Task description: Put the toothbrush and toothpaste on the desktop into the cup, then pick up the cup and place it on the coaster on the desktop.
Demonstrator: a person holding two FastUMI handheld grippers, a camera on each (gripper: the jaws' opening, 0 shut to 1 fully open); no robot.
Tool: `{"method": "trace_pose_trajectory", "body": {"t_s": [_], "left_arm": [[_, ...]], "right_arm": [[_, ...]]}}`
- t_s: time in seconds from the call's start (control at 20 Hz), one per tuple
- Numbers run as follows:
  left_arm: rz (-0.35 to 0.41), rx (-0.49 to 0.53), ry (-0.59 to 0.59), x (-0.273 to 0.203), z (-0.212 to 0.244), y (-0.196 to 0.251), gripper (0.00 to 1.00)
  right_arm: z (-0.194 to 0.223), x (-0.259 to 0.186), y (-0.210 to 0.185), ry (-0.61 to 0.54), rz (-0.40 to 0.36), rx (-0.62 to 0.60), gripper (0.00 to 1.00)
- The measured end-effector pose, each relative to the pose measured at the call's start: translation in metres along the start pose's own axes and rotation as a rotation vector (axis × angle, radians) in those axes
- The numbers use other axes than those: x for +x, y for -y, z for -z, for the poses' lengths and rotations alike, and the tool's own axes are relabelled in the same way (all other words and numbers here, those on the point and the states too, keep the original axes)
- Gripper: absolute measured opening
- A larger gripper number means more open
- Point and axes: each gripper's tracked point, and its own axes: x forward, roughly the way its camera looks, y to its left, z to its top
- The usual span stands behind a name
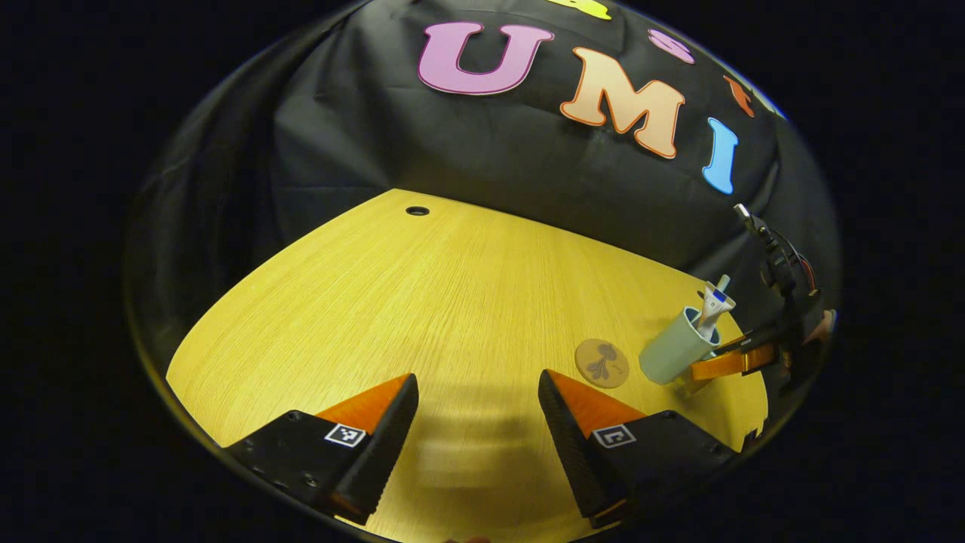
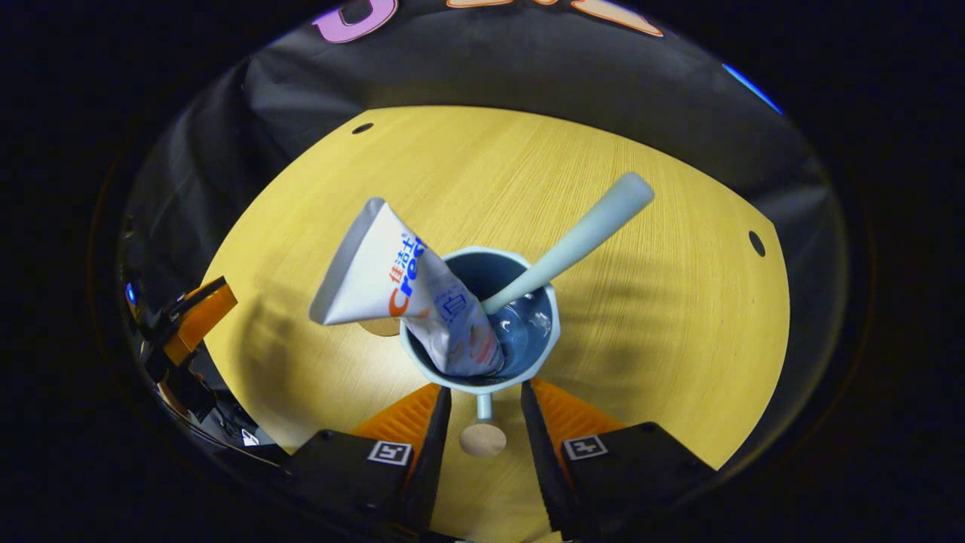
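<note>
The bench [image 1: 422, 302] is a yellow wood-grain surface with small round holes near its far edge.

The left gripper [image 1: 477, 411] hovers over bare bench with its fingers wide apart and nothing between them.

In the left gripper view, the right gripper [image 1: 735, 362] stands at the far right, reaching in at the cup [image 1: 675, 348] from the right; the hand holding it is mostly hidden.

In the right gripper view, the right gripper [image 2: 485, 422] has its fingers on either side of the cup's [image 2: 539, 354] handle with a narrow gap between them; whether they press on the handle cannot be told. The cup is tilted, its mouth open toward the camera.

The toothpaste [image 2: 403, 298] sits in the cup, flat crimped end up, long axis leaning left.

The toothbrush [image 2: 573, 241] also sits in the cup, handle end up, long axis leaning right.

The coaster [image 1: 601, 363] lies flat on the bench, just left of the cup.
</note>
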Motion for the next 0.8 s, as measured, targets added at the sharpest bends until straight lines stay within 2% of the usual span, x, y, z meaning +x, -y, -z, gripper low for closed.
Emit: {"method": "trace_pose_trajectory", "body": {"t_s": [0.15,0.2,0.25,0.55,0.8], "left_arm": [[0.019,-0.013,-0.012,-0.001,0.005,0.005,0.93],[0.024,-0.014,-0.015,0.000,0.006,0.007,0.92],[0.029,-0.016,-0.019,0.000,0.007,0.008,0.93],[0.038,-0.023,-0.024,0.000,0.010,0.009,0.93],[0.043,-0.041,-0.034,0.002,0.019,0.004,0.93]], "right_arm": [[0.005,0.006,0.002,-0.029,0.030,-0.004,0.49],[0.005,0.003,0.003,-0.032,0.035,0.002,0.33],[0.005,0.003,0.003,-0.038,0.039,0.007,0.29],[0.003,0.001,0.002,-0.035,0.056,0.037,0.24],[-0.009,-0.014,-0.008,-0.002,0.046,0.000,0.24]]}}
